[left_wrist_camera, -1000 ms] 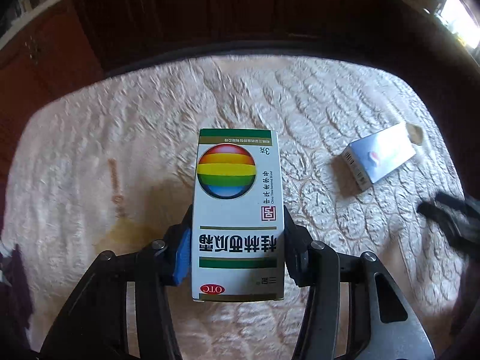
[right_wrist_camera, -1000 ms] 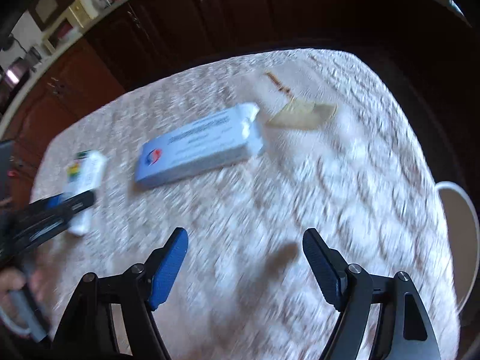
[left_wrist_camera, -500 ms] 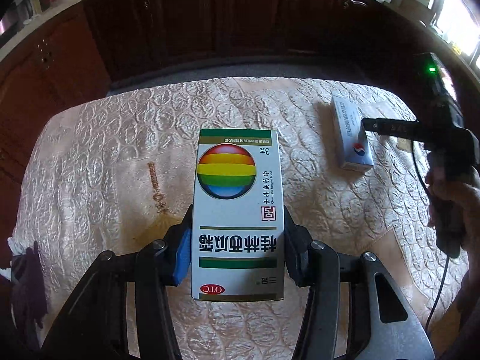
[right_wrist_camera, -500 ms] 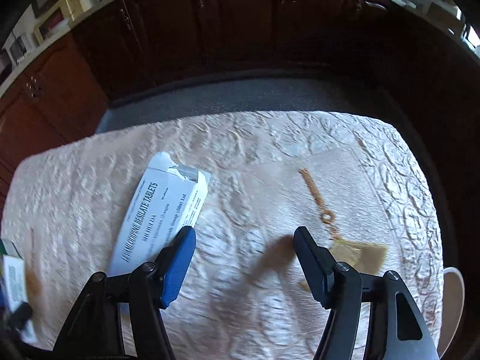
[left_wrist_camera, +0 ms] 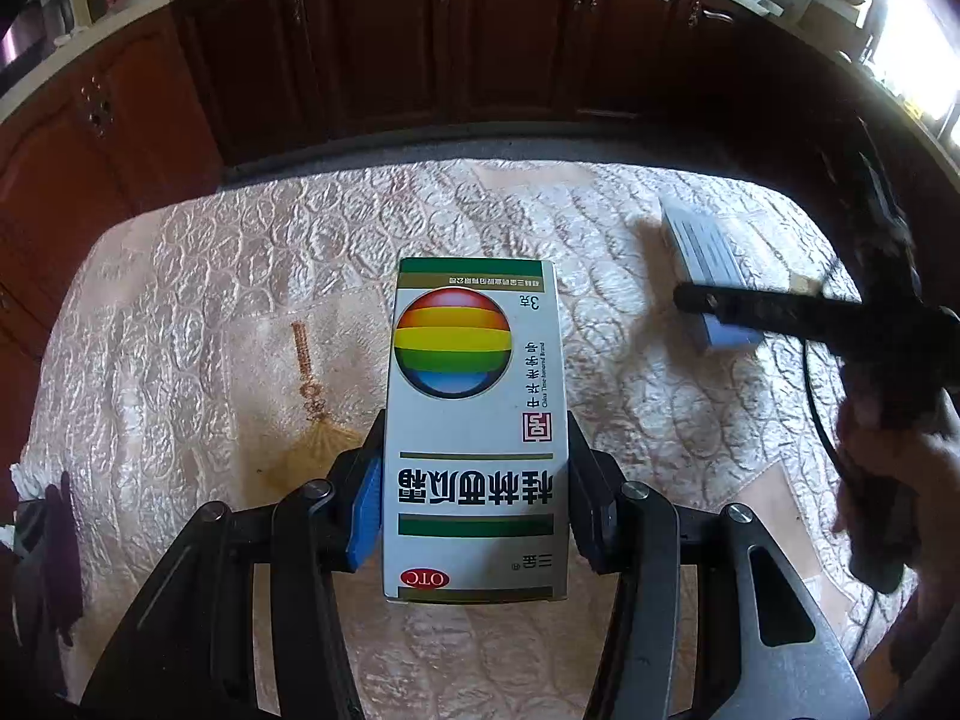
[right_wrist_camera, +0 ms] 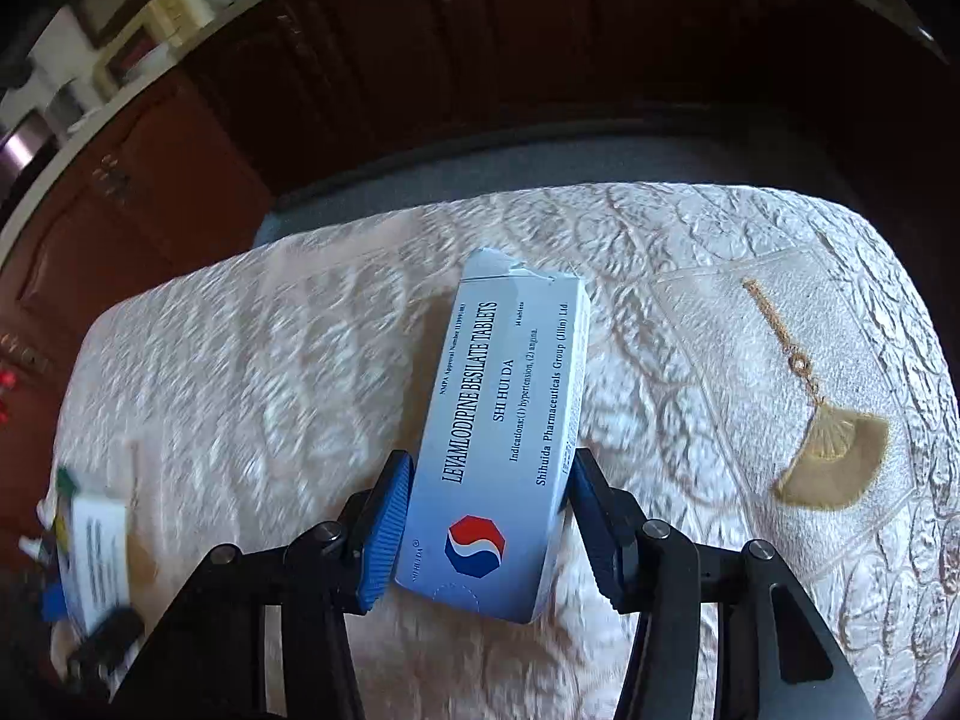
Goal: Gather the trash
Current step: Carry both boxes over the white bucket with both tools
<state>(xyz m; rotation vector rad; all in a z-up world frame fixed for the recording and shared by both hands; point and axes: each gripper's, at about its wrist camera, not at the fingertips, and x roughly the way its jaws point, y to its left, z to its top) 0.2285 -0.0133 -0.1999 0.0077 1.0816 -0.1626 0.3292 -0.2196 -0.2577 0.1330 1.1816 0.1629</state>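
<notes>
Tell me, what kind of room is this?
Probably a home kitchen or dining room: dark wooden cabinets under a pale countertop holding small jars, behind a table in a cream embossed tablecloth.

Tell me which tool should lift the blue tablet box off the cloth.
Right. The right tool straddles the blue tablet box, pads against both its sides; the left tool is full, clamped on the white rainbow box.

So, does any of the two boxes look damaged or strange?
Yes. The pale blue tablet box between the right gripper's fingers has a torn, ragged flap at its far end. The white rainbow box in the left gripper looks intact.
</notes>
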